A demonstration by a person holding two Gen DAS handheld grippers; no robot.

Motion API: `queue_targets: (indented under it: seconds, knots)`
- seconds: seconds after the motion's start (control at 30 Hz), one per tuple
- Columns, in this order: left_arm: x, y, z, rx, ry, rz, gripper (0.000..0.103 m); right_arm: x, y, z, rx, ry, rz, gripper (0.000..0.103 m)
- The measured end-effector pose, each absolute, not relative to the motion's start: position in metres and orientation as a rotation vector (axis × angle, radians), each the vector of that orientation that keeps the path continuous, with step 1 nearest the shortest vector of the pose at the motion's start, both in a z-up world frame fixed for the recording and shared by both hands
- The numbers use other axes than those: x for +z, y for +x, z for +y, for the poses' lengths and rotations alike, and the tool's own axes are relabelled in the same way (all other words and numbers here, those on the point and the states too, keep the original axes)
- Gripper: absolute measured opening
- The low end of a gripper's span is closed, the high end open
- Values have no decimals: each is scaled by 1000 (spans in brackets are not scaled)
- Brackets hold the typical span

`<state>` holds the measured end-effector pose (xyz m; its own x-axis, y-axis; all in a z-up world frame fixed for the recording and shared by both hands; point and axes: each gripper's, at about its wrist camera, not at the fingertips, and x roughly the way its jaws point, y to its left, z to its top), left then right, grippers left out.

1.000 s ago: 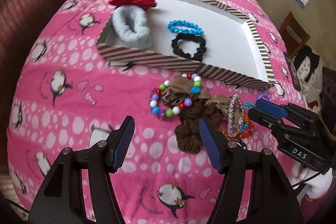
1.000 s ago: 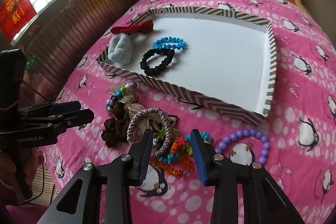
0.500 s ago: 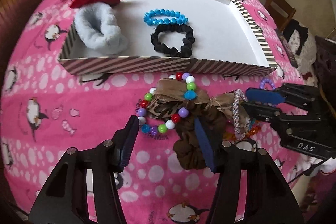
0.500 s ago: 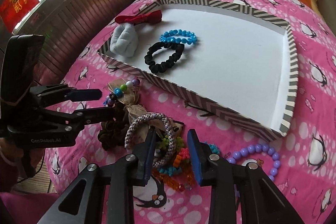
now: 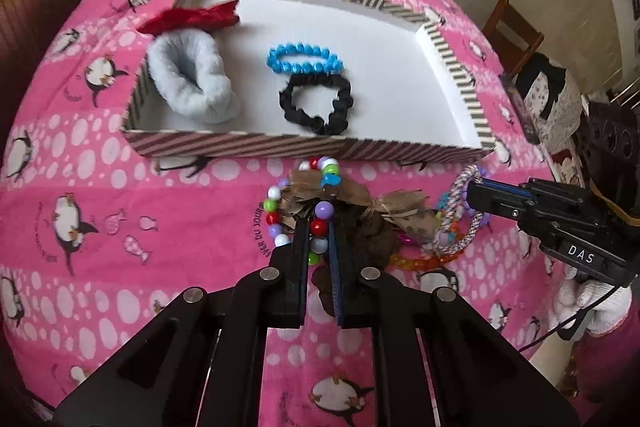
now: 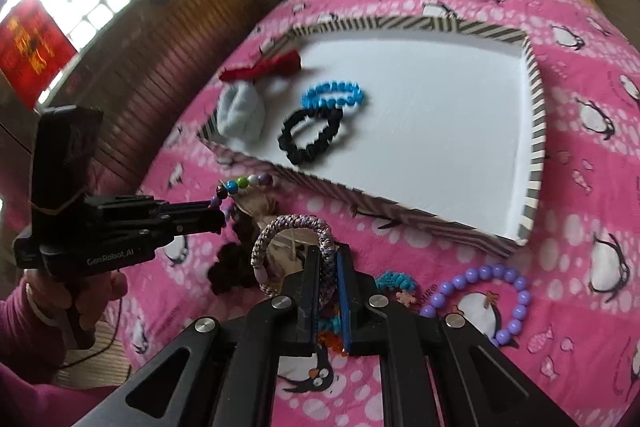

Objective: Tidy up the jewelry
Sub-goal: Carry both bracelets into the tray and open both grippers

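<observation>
Both grippers were clamped on jewelry beside the striped tray (image 5: pixel 304 147). Left gripper (image 5: pixel 318 223) pinched the multicolored bead bracelet (image 5: pixel 276 217) on the pink blanket (image 5: pixel 100 227), while right gripper (image 6: pixel 329 259) pinched the braided bracelet (image 6: pixel 276 227). Blue bracelet (image 5: pixel 304 61) and black scrunchie (image 5: pixel 318 103) lay inside the tray.

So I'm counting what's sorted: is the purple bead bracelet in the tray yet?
Out. The purple bead bracelet lies on the pink blanket, outside the striped tray.
</observation>
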<state>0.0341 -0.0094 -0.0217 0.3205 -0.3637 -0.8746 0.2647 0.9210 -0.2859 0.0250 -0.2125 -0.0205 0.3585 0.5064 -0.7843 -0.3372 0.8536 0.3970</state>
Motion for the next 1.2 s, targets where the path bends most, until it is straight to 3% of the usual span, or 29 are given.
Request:
queue_targets:
  seconds: [0.5,1.2]
  knots:
    - [49,13,8,-326,-99,1028,8,21,15,-238,524,229,976,7]
    - [76,39,-24,-259,12,914,8,48,29,-241,478,224,927,7]
